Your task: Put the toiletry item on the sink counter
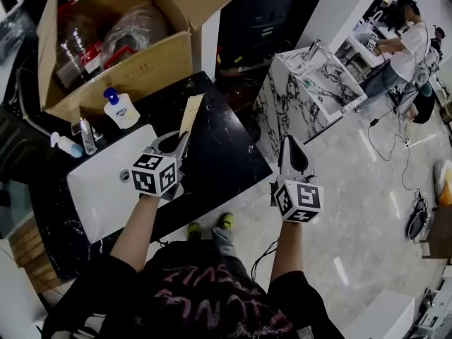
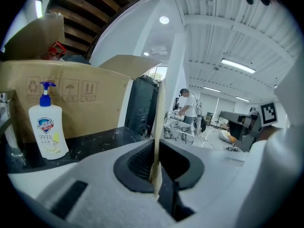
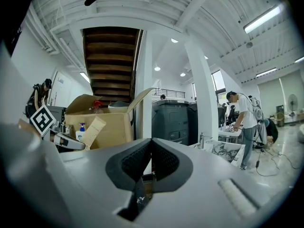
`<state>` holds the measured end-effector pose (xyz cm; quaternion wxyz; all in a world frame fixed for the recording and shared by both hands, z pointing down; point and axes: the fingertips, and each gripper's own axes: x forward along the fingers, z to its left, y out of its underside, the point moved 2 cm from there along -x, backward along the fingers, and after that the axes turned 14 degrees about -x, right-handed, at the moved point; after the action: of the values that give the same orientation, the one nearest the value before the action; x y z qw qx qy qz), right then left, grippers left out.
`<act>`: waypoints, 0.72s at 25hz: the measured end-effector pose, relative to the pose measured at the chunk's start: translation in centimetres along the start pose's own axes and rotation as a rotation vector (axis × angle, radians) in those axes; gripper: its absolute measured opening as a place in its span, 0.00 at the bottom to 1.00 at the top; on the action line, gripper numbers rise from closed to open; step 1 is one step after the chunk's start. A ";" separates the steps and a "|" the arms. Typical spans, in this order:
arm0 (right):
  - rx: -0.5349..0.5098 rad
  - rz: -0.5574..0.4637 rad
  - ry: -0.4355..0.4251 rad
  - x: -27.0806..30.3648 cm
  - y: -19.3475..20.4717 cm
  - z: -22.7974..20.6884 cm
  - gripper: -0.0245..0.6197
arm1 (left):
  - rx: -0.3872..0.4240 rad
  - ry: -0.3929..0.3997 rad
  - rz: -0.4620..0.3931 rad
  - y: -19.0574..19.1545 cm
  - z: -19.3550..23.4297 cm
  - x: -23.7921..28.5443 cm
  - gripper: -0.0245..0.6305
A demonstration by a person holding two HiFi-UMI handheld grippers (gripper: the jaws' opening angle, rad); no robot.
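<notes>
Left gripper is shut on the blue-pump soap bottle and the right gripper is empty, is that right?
Not quite. The left gripper is shut on a thin tan packet, not the soap bottle, which stands free on the counter; the left gripper view shows this. The right gripper is empty, as you said.

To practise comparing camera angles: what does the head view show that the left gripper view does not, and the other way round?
Only the head view shows the white sink basin and the wearer's shoes. Only the left gripper view shows the ceiling lights and, close up, the left gripper shut on the flat tan packet, which is seen edge-on. Both views show that packet, the soap bottle, the cardboard box and the right gripper.
</notes>
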<state>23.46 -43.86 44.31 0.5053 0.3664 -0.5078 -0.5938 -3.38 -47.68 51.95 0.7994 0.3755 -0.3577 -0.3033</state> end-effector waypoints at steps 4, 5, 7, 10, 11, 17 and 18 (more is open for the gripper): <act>0.000 0.013 -0.006 0.3 0.6 -0.2 0.05 | -0.003 -0.022 0.040 1.2 0.4 1.1 0.08; 0.000 0.017 -0.007 0.3 0.8 -0.3 0.05 | -0.007 -0.028 0.049 1.4 0.6 1.3 0.08; 0.001 0.026 -0.006 0.3 1.1 -0.5 0.05 | -0.012 -0.038 0.069 2.0 0.8 1.8 0.08; 0.003 0.039 -0.004 0.2 1.6 -0.9 0.05 | -0.026 -0.048 0.102 3.1 1.1 2.5 0.08; 0.004 0.043 -0.004 0.2 1.8 -1.0 0.05 | -0.034 -0.054 0.112 3.5 1.2 2.7 0.08; 0.009 0.058 -0.003 0.4 2.5 -1.4 0.05 | -0.052 -0.083 0.164 5.5 2.0 3.8 0.08; 0.010 0.060 -0.005 0.4 2.7 -1.4 0.05 | -0.051 -0.084 0.168 5.7 2.1 3.9 0.08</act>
<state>25.31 -44.53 46.64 0.5198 0.3520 -0.5227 -0.5768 -1.62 -48.37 58.89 0.8157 0.3104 -0.4133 -0.2596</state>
